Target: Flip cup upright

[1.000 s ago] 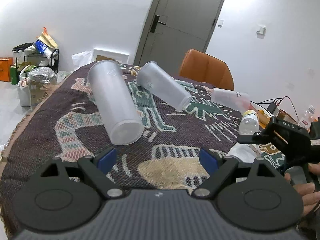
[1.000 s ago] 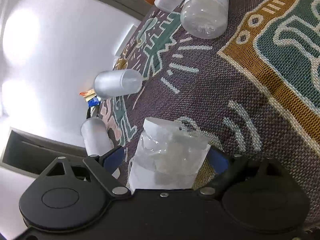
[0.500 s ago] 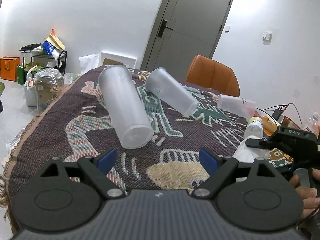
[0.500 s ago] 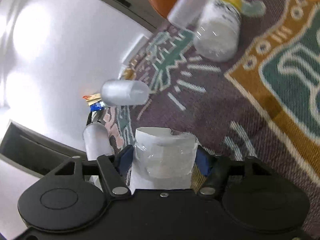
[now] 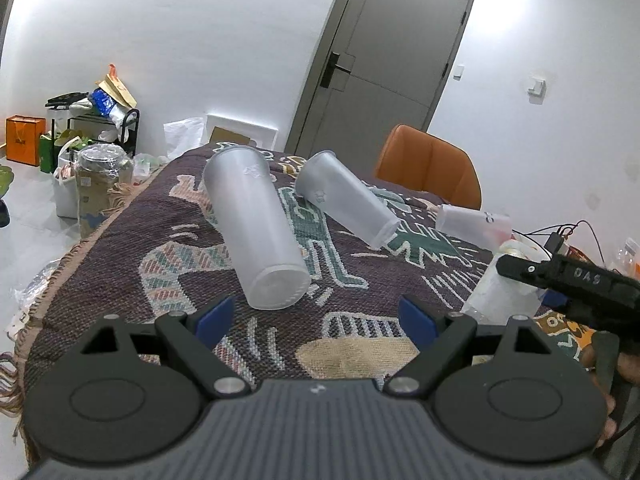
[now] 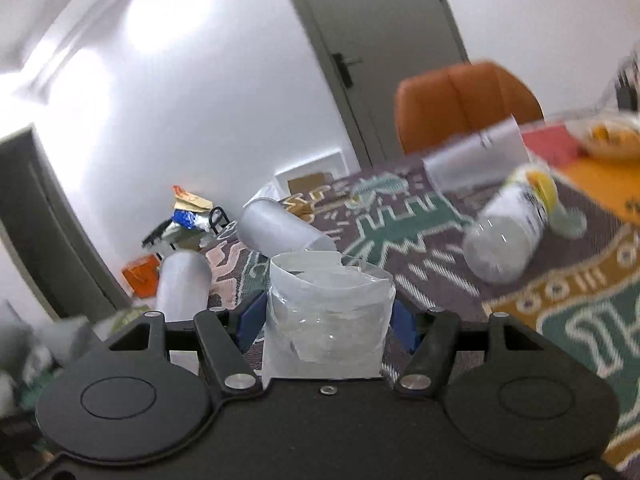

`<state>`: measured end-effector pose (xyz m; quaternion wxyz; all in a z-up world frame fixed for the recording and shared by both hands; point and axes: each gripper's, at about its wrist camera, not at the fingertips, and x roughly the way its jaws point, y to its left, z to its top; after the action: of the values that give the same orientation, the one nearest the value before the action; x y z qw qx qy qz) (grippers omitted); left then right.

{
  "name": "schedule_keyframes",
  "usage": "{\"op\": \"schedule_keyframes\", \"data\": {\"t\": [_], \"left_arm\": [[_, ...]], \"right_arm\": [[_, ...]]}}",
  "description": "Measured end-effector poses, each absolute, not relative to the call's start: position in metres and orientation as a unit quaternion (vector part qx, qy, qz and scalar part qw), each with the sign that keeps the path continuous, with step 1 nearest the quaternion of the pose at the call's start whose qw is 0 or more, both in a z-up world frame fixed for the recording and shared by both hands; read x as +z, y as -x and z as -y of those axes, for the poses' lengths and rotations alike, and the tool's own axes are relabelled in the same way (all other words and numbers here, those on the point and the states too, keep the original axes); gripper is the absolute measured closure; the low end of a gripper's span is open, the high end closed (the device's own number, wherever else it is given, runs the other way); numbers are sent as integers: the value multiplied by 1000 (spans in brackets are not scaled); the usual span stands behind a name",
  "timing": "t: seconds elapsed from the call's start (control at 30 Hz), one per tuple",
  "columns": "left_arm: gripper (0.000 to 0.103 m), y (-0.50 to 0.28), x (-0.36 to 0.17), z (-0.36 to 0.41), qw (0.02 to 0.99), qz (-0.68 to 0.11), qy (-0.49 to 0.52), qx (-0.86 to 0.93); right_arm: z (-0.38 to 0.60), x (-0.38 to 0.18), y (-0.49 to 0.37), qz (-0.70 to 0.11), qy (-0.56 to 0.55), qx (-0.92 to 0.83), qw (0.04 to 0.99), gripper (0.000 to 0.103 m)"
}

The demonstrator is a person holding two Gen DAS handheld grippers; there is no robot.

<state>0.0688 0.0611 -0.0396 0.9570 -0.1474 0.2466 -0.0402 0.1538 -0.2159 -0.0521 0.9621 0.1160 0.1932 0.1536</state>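
Observation:
My right gripper [image 6: 326, 320] is shut on a clear plastic cup with a white paper label [image 6: 326, 320] and holds it above the patterned cloth; the cup also shows in the left wrist view [image 5: 496, 296], under the right gripper's black body. My left gripper [image 5: 316, 320] is open and empty, just in front of a tall frosted cup [image 5: 256, 232] lying on its side. A second frosted cup [image 5: 344, 200] lies on its side behind it. A third cup [image 5: 472, 222] lies further right.
The patterned woven cloth [image 5: 180, 264] covers the table. A clear bottle with a yellow cap [image 6: 508, 228] lies on its side. An orange chair [image 5: 428, 168] stands at the far edge. Cables and clutter [image 5: 560, 240] sit at the right; bags and a rack [image 5: 92, 136] stand left of the table.
My right gripper closed on the labelled cup and swung up, turning from looking down at the cloth to level. My left gripper rose and pulled back slightly.

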Motion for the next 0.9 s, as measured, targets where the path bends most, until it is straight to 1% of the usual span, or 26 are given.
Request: {"op": "schedule_keyframes", "data": {"t": [0.23, 0.5, 0.57, 0.63, 0.67, 0.73, 0.8, 0.87, 0.9], "left_arm": [[15, -64, -43, -83, 955, -243, 169, -19], [15, -59, -50, -95, 952, -248, 180, -15], [15, -58, -51, -95, 951, -250, 179, -16], [15, -59, -52, -93, 952, -253, 174, -18], [15, -61, -52, -92, 951, -255, 173, -17], [15, -64, -52, -88, 950, -261, 171, -17], [15, -64, -49, -81, 951, -261, 164, -19], [15, -63, -46, -75, 954, -255, 157, -22], [15, -62, -44, -71, 955, -252, 153, -22]], "right_arm": [[183, -57, -146, -150, -25, 153, 977, 40], [164, -71, -148, -146, 16, 133, 980, 38], [163, -72, -142, -144, 20, 134, 980, 35], [162, -72, -138, -146, 25, 140, 979, 33], [162, -72, -137, -149, 24, 142, 978, 30], [165, -71, -135, -157, 17, 144, 977, 30], [171, -70, -134, -164, 8, 149, 975, 26], [176, -69, -131, -167, -1, 149, 975, 20], [180, -67, -129, -167, -5, 151, 974, 18]]}}
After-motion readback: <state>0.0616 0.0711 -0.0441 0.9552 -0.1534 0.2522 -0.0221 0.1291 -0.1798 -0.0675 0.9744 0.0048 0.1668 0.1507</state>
